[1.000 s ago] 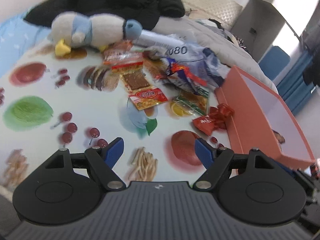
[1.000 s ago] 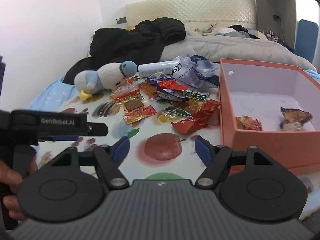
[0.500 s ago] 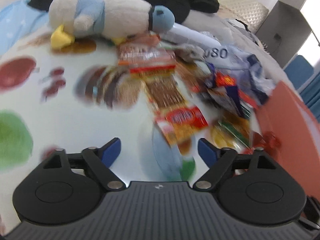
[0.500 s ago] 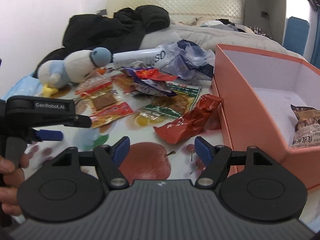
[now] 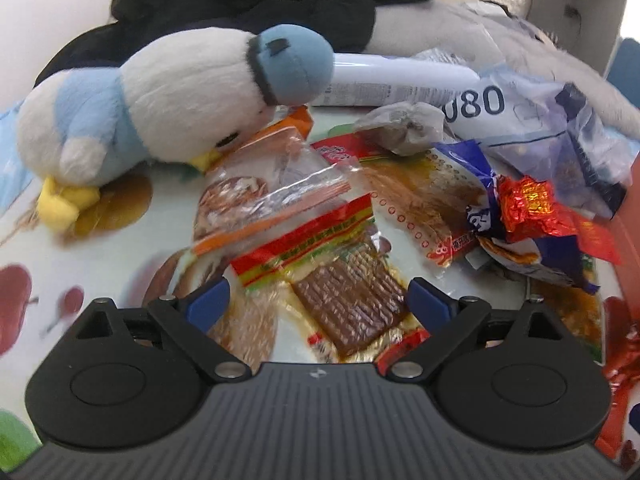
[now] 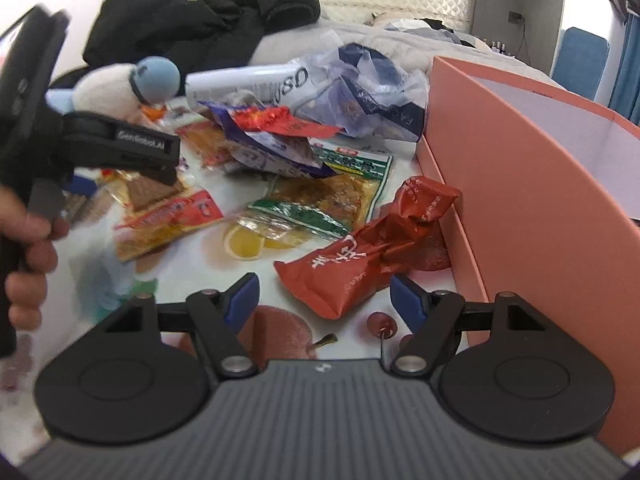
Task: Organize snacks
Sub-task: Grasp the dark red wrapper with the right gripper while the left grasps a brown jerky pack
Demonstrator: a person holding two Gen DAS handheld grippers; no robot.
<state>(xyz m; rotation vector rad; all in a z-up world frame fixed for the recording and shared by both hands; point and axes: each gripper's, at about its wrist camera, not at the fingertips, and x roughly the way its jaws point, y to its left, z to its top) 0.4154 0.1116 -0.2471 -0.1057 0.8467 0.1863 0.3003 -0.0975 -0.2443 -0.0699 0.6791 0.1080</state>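
Snack packets lie scattered on a fruit-print cloth. My left gripper (image 5: 319,304) hovers low over a clear packet holding a brown slab (image 5: 348,308). Its jaws are opening, the packet lies between the blue pads, and neither pad touches it. A clear orange-striped packet (image 5: 276,192) lies just beyond. My right gripper (image 6: 325,298) is open over the near end of a crumpled red packet (image 6: 372,248), without pressing on it. That packet lies against the wall of the salmon box (image 6: 520,208). Green packets (image 6: 340,184) and a red-yellow packet (image 6: 168,220) lie to its left.
A plush penguin (image 5: 160,108) lies on the far packets. Behind are a white tube (image 5: 400,80), a crumpled blue-white bag (image 5: 540,128) and a black jacket (image 5: 240,8). In the right wrist view a person's hand (image 6: 28,240) grips the left tool's handle.
My left gripper has moved forward and down toward the plush and the brown-slab packet, its jaws spreading wider. My right gripper has moved forward and lower, closing in on the red packet by the box.
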